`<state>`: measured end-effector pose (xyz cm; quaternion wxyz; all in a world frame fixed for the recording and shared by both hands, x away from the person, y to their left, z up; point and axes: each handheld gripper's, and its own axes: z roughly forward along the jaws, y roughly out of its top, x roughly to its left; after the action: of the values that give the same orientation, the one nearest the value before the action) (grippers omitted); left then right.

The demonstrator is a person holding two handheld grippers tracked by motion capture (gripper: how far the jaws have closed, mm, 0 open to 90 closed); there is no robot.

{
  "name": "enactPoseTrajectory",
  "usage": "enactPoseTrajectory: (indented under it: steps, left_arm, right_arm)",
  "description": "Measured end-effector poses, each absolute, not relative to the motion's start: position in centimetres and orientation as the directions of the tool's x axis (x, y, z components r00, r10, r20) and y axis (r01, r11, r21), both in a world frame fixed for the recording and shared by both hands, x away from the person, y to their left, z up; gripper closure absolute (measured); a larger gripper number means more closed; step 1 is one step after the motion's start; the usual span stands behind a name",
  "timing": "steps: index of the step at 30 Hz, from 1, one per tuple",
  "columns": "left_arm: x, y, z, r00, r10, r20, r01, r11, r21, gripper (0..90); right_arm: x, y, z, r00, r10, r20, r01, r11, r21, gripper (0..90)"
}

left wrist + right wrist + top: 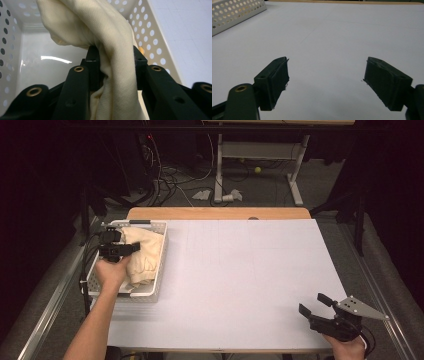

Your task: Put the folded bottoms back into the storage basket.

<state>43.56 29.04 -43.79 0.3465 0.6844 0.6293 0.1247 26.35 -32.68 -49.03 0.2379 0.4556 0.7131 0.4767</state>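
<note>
Now the left gripper pinches a fold of the soft cream cloth inside the white basket at the table's left side. Far off, the right gripper has its jaws spread wide over the bare white table.
</note>
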Motion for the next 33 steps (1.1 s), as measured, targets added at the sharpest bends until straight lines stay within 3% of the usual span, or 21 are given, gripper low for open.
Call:
enactPoseTrajectory:
  steps: [4, 22, 33]
  left_arm:
    - [43.7, 29.0, -43.9, 0.157, 0.954, -0.256, 0.779, 0.039, 0.625, 52.8]
    - [43.6, 29.4, -43.9, 0.119, 0.970, -0.212, 0.789, 0.037, 0.613, 32.4]
    - [42.8, 30.4, -43.5, 0.102, 0.973, -0.205, 0.778, 0.051, 0.627, 32.4]
  right_arm:
    - [26.4, -32.7, -49.0, -0.472, 0.876, 0.095, 0.423, 0.131, 0.897, 20.1]
    - [26.3, -32.6, -49.0, -0.473, 0.876, 0.093, 0.423, 0.134, 0.896, 20.2]
    - [26.4, -32.6, -49.0, -0.473, 0.876, 0.092, 0.423, 0.134, 0.896, 20.1]
